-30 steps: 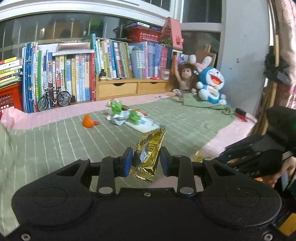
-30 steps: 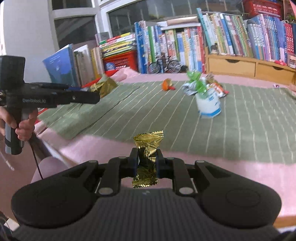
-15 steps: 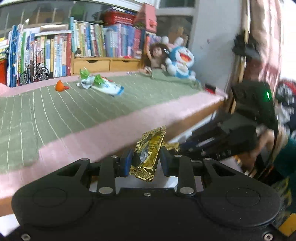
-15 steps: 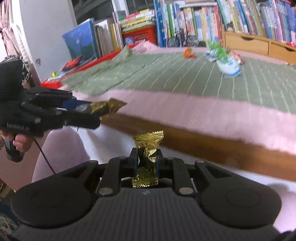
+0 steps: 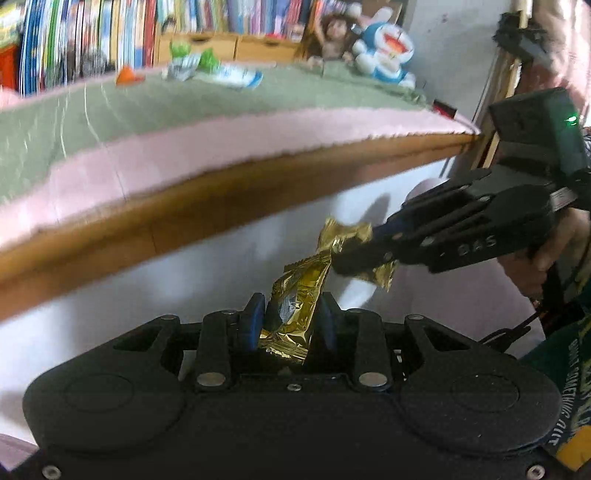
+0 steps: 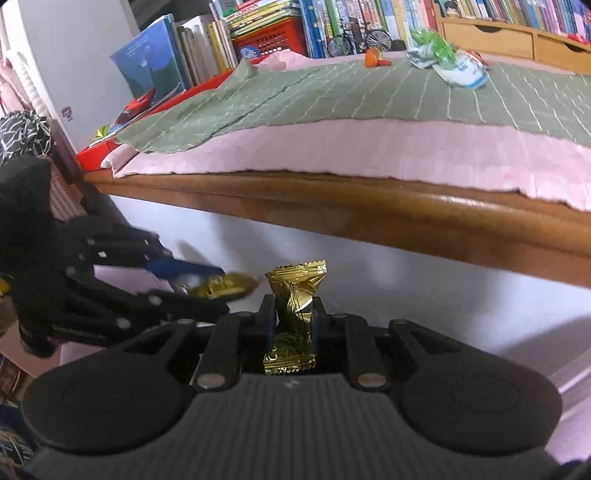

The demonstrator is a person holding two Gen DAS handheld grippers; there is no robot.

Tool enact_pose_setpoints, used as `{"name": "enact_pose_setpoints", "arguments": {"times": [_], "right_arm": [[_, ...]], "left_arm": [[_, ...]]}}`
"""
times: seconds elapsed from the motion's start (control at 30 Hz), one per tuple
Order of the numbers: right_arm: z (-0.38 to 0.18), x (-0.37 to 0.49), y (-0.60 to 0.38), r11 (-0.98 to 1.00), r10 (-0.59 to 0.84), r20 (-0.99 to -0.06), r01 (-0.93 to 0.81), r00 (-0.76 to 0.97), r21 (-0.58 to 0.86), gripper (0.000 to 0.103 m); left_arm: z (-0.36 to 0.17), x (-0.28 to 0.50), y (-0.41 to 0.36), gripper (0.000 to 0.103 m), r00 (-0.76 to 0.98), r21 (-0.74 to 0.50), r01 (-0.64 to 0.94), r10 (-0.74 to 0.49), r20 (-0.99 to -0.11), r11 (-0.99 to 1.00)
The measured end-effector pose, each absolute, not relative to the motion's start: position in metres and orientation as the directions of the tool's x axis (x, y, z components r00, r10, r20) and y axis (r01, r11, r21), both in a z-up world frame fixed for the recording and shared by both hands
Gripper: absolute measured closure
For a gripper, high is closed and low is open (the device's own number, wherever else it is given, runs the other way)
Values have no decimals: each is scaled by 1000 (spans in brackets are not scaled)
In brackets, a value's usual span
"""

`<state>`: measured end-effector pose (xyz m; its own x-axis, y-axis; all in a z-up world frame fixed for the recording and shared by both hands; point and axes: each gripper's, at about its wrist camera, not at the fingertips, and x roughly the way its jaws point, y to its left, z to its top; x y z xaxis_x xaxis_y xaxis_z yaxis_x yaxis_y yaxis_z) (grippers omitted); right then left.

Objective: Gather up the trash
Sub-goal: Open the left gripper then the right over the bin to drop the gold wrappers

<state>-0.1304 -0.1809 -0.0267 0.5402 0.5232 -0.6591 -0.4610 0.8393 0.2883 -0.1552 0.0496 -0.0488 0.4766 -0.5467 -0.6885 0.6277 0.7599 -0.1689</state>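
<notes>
Left gripper [image 5: 288,325]: clamped on a puffy gold wrapper [image 5: 295,306], below the bed's wooden edge [image 5: 221,206].
Right gripper [image 6: 293,321]: pinching a twisted gold wrapper [image 6: 295,291], below that edge.
Remaining trash [image 6: 443,62]: crumpled packets lie on the green blanket [image 6: 332,96] above the edge.

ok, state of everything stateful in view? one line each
left tongs: shut on a gold wrapper
right tongs: shut on a twisted gold wrapper
white-and-blue cup: tipped over on the green blanket
green-and-silver wrappers: crumpled, lying by the cup
wooden drawers: closed
</notes>
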Motion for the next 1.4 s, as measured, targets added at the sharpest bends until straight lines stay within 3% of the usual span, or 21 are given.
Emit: {"name": "enact_pose_setpoints", "arguments": {"times": [0.47, 0.53, 0.63, 0.67, 0.7, 0.8, 1.03, 1.23, 1.33, 1.37, 1.4], "right_arm": [[-39, -130, -189, 867, 486, -689, -397, 537, 302, 81], [-38, -130, -190, 871, 481, -688, -389, 544, 301, 81], [-38, -129, -190, 873, 477, -688, -384, 547, 301, 81], [-38, -129, -190, 874, 476, -689, -383, 547, 300, 81], [-38, -129, -190, 875, 475, -689, -382, 547, 299, 81], [-38, -129, -190, 876, 472, -690, -377, 549, 299, 81], [-41, -126, -186, 873, 478, -696, -379, 535, 308, 81], [-43, -123, -179, 867, 485, -700, -390, 524, 309, 76], [-43, -121, -176, 871, 478, -703, -389, 526, 301, 67], [-43, -121, -175, 873, 473, -705, -388, 529, 295, 54], [-43, -121, -174, 878, 464, -708, -385, 532, 286, 49]], "left_arm": [[-80, -134, 30, 70, 409, -144, 640, -493, -768, 755], [-80, -131, 29, 62, 398, -145, 648, -494, -773, 748], [-79, -131, 27, 34, 399, -133, 660, -495, -772, 740], [-78, -133, 27, 18, 406, -126, 659, -492, -770, 741], [-77, -133, 27, 8, 416, -119, 657, -490, -766, 745], [-74, -136, 36, 2, 432, -131, 648, -503, -748, 751], [-67, -140, 63, 0, 472, -219, 592, -553, -686, 776], [-66, -138, 74, 0, 480, -245, 555, -547, -686, 795], [-66, -138, 75, 0, 484, -241, 550, -540, -688, 800], [-66, -138, 75, 0, 486, -241, 548, -539, -688, 801], [-66, -138, 76, 0, 489, -242, 545, -538, -686, 803]]}}
